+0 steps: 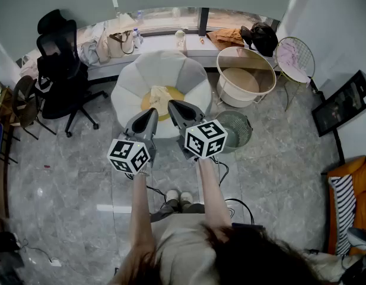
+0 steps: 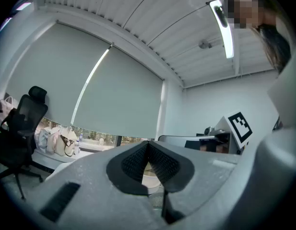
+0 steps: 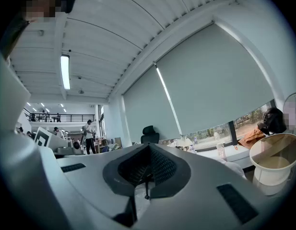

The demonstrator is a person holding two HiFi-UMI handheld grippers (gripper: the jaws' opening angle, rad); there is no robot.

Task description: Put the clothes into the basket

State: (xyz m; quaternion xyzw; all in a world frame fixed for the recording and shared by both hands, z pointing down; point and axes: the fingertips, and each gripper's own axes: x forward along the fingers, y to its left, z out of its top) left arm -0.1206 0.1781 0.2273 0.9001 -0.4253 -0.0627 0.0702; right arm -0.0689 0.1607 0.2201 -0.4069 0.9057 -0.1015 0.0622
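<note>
Left gripper (image 1: pixel 149 117) and right gripper (image 1: pixel 176 108) fingers both closed and empty, level above the cream garment (image 1: pixel 159 95) on the white round chair (image 1: pixel 135 76); risk: going down closed just shoves the cloth, nowhere near the white basket (image 1: pixel 228 62) to the right.

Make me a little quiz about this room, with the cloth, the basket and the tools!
1. Where does the cloth lie? A: on the round seat. B: under it. C: beside it.
2. Look at the basket. True or false: the cloth is inside it.
3. Fill in the gap: the right tool has its jaws ___ (open or shut).

Key: 1 A. 2 false. 3 shut.
</note>
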